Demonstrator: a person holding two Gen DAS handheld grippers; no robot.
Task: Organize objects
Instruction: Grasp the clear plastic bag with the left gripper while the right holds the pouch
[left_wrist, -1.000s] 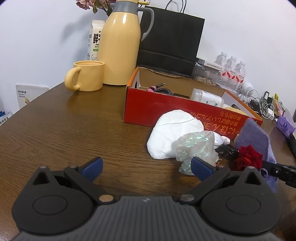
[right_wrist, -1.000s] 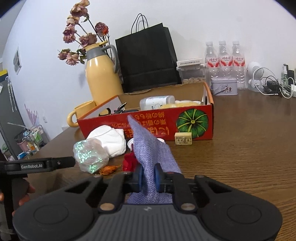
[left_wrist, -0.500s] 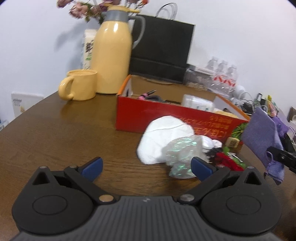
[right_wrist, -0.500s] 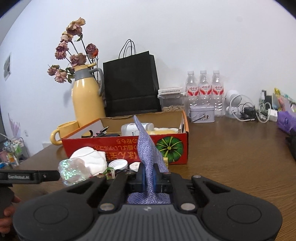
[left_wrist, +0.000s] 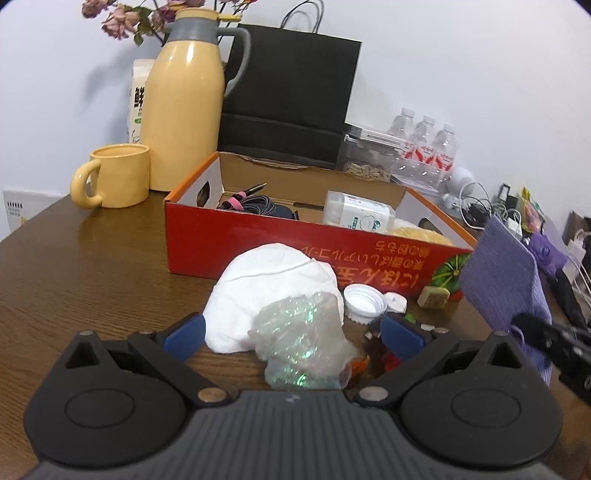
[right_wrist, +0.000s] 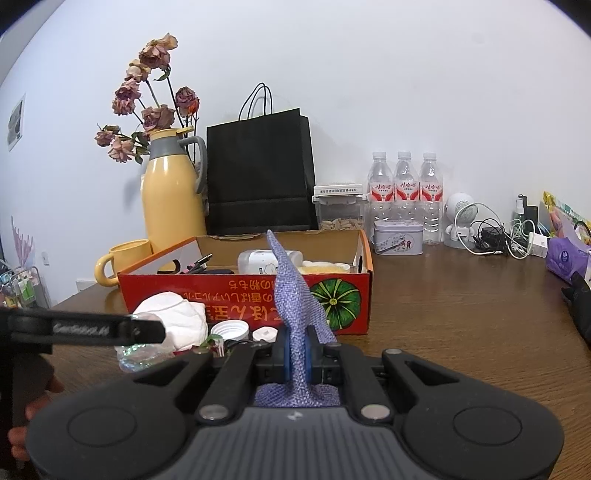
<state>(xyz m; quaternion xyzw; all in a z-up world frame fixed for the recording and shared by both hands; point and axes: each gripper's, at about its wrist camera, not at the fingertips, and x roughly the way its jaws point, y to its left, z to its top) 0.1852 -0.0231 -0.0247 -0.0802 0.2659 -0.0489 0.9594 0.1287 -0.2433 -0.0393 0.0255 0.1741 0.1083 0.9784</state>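
Judging midway: your right gripper (right_wrist: 297, 350) clenches the cloth (right_wrist: 291, 291), left gripper (left_wrist: 291, 332) released over the wrap (left_wrist: 299, 343); box (left_wrist: 295, 251) part-filled, tabletop (left_wrist: 92, 277) clutter remains.

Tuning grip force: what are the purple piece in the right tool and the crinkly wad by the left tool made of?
Purple cloth: looks like coarse woven fabric, matte, visible weave, drapes limp. Crinkly wad: likely thin plastic film, translucent, iridescent green glints, crumpled.
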